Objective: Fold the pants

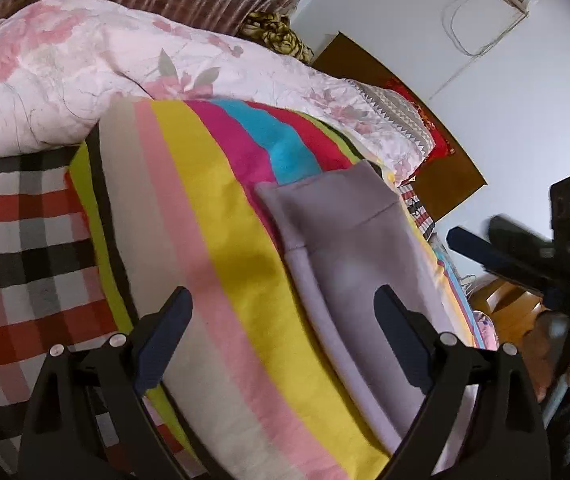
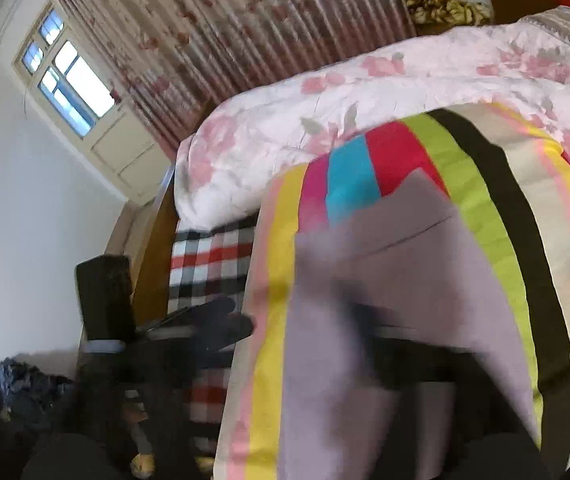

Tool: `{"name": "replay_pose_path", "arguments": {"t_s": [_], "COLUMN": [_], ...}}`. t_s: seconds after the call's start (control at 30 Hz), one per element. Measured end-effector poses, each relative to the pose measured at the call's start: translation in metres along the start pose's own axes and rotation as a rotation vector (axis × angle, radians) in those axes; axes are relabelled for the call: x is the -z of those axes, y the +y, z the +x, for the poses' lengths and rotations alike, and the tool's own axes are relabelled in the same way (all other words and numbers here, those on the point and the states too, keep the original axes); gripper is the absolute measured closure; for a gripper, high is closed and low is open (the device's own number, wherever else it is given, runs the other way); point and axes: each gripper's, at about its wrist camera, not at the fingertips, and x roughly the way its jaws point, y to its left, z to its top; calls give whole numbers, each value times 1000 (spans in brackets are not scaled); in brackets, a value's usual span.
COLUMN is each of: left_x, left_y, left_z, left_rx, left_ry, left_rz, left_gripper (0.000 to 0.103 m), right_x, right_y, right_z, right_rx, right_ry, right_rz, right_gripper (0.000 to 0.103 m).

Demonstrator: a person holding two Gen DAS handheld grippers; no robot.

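The lilac-grey pants (image 1: 345,248) lie lengthwise on a striped sheet (image 1: 213,216), near the bed's right edge in the left wrist view. My left gripper (image 1: 283,320) hovers just above the bed, open. One fingertip is over the pink stripe and the other over the pants, with nothing gripped. My right gripper (image 1: 473,230) is at the far right, held by a hand beyond the bed's edge; its fingers stand apart and empty. The right wrist view is motion-blurred. There the pants (image 2: 385,264) fill the lower middle and the left gripper (image 2: 221,320) shows at the left.
A pink floral quilt (image 1: 85,68) is heaped along the far side of the bed. A red, black and white plaid sheet (image 1: 17,248) lies beside the striped one. A brown headboard (image 1: 437,152) stands against the white wall, with a curtain and a window (image 2: 69,84) behind.
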Motion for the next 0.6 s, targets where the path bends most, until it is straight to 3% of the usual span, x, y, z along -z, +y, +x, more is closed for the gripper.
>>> {"name": "replay_pose_path", "arguments": {"t_s": [0.07, 0.13, 0.2, 0.27, 0.4, 0.6], "left_x": [-4, 0, 2, 5, 0, -14], "left_y": [-1, -3, -12, -26, -38, -36], "left_z": [0, -3, 2, 12, 37, 61], "left_rx": [40, 105, 187, 215, 172, 121], "left_ry": [7, 17, 29, 42, 47, 67], "left_rz": [7, 17, 38, 53, 91, 115], "left_gripper": [11, 13, 25, 32, 43, 46], "right_x": [0, 3, 9, 17, 39, 93], "right_y": [-13, -34, -59, -79, -83, -15], "right_z": [-6, -15, -23, -27, -26, -26], "right_rx": [13, 107, 170, 192, 194, 142], "right_ry": [-33, -56, -56, -47, -27, 28], "right_rz": [20, 18, 51, 80, 57, -185], "right_gripper": [34, 46, 56, 57, 61, 62]}}
